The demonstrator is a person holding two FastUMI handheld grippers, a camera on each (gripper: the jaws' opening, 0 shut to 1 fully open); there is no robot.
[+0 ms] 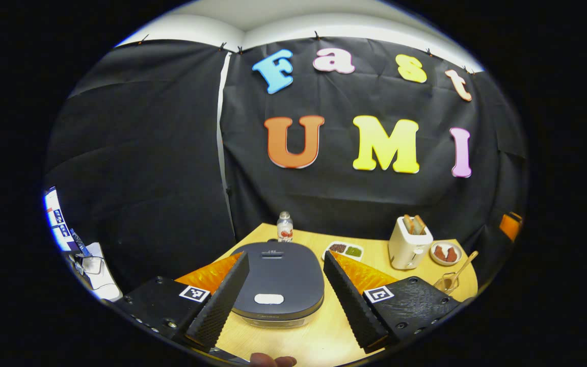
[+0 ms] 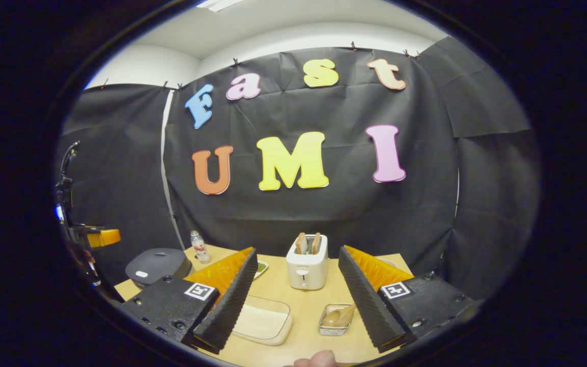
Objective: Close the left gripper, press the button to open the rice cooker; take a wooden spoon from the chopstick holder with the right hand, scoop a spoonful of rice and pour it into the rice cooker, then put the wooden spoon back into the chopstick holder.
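Left gripper view: left claw spread above lidded rice cooker; right claw spread, empty.

On the light wooden bench, the dark grey closed rice cooker sits left of the white two-slot toaster; a small clear plastic bottle stands behind the cooker.

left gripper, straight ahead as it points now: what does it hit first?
Most likely the rice cooker. The left gripper is open, and the cooker's closed lid sits between its fingers, dead ahead. Beyond it stands a small bottle. Depth is hard to judge here.
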